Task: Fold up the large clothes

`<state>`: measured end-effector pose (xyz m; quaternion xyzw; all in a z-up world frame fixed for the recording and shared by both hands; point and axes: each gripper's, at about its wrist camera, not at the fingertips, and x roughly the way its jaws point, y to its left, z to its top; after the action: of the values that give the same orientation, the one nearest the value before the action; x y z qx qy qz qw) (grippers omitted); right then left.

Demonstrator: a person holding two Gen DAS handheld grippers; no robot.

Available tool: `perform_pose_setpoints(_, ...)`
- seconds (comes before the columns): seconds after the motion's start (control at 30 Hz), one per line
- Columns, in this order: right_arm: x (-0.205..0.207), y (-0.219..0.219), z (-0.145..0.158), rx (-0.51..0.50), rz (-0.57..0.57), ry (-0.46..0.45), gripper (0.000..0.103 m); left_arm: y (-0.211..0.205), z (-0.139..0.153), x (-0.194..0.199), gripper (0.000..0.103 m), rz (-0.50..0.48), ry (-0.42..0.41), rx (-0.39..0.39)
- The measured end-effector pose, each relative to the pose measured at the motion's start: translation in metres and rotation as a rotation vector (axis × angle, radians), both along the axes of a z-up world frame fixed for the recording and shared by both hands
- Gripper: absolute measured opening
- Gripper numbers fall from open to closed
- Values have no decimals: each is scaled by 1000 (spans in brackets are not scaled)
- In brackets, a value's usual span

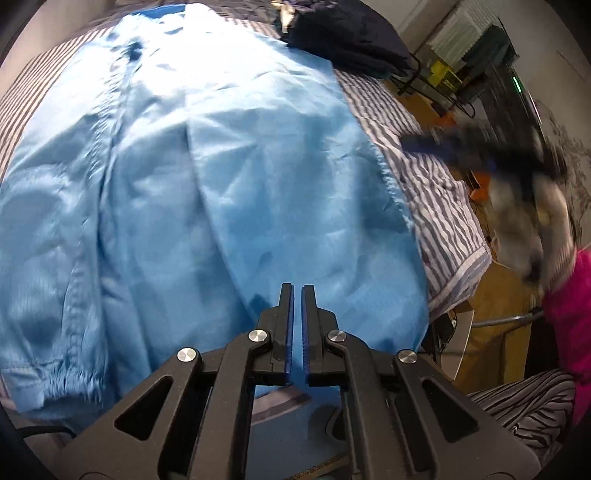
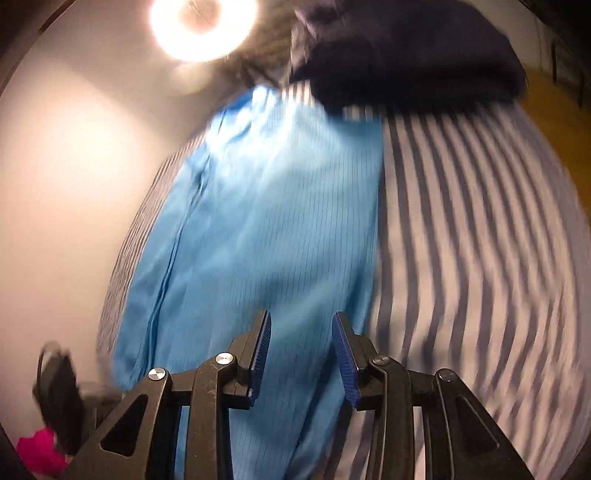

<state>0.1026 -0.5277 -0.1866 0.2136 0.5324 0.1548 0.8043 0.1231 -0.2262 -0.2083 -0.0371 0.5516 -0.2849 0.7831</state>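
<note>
Looking down, you see the light-blue shiny fabric garment (image 1: 207,177) stretching lengthwise ahead, under your closed, empty left gripper (image 1: 297,295) and half-open, empty right gripper (image 2: 301,325).

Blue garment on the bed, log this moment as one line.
blue garment: spread on striped bed sheet | left gripper: shut, nothing visibly pinched | right gripper: open over garment | dark clothes: piled beyond
</note>
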Motion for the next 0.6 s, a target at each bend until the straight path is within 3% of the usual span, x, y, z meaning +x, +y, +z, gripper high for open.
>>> perform_pose_setpoints(0.1,-24,11,-22,-12,-6,57,39,5,-8,-3,2,6,15,2)
perform_pose_setpoints(0.17,-34,9,-38,22,-51,85,58,6,-12,-4,2,3,28,-2)
perform_pose_setpoints(0.23,-35,8,-49,61,-68,104,57,5,-15,-5,2,7,35,-8)
perform_pose_setpoints(0.33,-36,8,-47,47,-73,106,47,2,-19,-5,2,9,30,3)
perform_pose_setpoints(0.47,-36,2,-26,-24,-140,62,46,-5,-22,-5,2,1,20,23)
perform_pose_setpoints(0.6,-39,8,-8,-1,-87,-1,46,-12,-23,-5,2,-25,6,37)
